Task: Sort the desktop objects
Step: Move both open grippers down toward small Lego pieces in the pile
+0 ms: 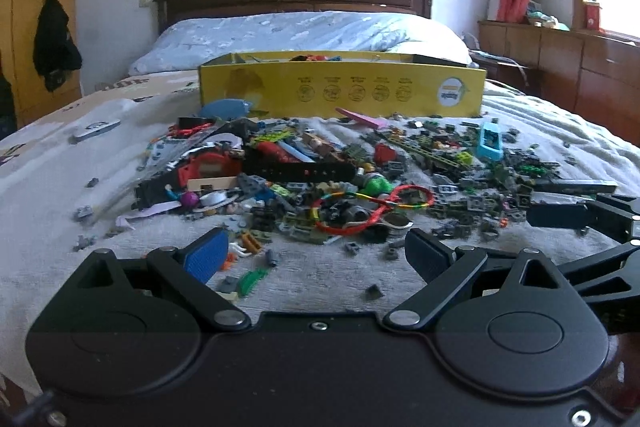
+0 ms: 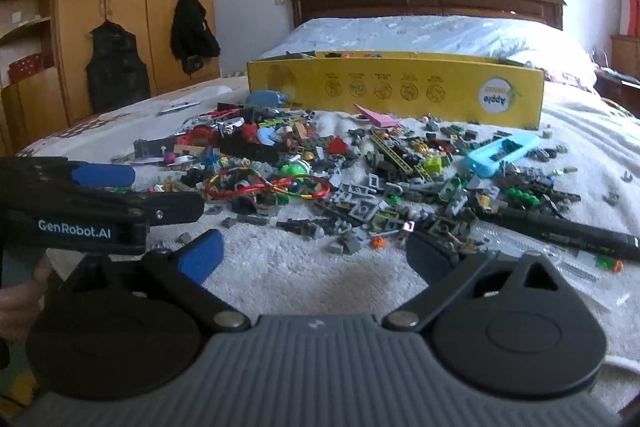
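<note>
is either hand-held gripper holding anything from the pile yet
Nothing is held. The left hand-held gripper and the right hand-held gripper both stand open above the white blanket, with nothing between their pads.

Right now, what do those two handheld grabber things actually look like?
Both are black plastic tools. The left gripper has two round discs on a black body, hinged link arms with silver rivets, and jaws faced with ribbed blue pads. The right gripper matches, but its body is ribbed grey. White "GenRobot.AI" lettering shows on the left one's side in the right wrist view.
</note>
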The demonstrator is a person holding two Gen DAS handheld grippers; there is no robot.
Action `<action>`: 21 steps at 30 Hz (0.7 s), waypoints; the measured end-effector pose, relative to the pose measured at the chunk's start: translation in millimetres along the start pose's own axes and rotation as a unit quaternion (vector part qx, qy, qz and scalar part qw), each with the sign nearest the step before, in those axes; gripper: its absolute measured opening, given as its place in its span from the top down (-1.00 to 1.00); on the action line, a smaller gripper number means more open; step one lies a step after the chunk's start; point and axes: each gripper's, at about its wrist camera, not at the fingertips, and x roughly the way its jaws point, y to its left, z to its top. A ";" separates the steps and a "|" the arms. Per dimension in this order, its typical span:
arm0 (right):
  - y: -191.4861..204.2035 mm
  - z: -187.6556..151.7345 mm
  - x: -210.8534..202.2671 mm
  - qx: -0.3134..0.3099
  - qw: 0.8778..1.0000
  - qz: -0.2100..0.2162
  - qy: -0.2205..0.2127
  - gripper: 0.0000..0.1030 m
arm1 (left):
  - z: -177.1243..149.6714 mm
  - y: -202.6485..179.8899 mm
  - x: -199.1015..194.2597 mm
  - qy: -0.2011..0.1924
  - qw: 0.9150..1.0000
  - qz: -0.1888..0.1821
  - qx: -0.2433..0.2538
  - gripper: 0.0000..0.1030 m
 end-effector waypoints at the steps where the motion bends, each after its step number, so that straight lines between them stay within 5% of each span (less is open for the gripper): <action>1: -0.2 -0.2 2.1 -0.001 1.000 -0.003 0.001 -0.70 | 0.0 0.5 0.6 0.000 1.000 0.003 -0.002 -0.83; 7: -6.4 -3.3 11.9 0.010 1.000 -0.014 0.004 -0.35 | -3.1 -2.4 5.6 0.004 1.000 0.001 0.004 -0.79; 15: -12.8 -3.4 20.4 0.015 1.000 -0.009 -0.002 -0.39 | -7.5 -9.6 9.6 0.005 1.000 -0.013 0.012 -0.60; 21: -12.7 -6.5 21.1 0.008 1.000 -0.024 -0.009 0.42 | -8.4 -13.2 8.9 0.000 0.999 -0.027 0.017 -0.24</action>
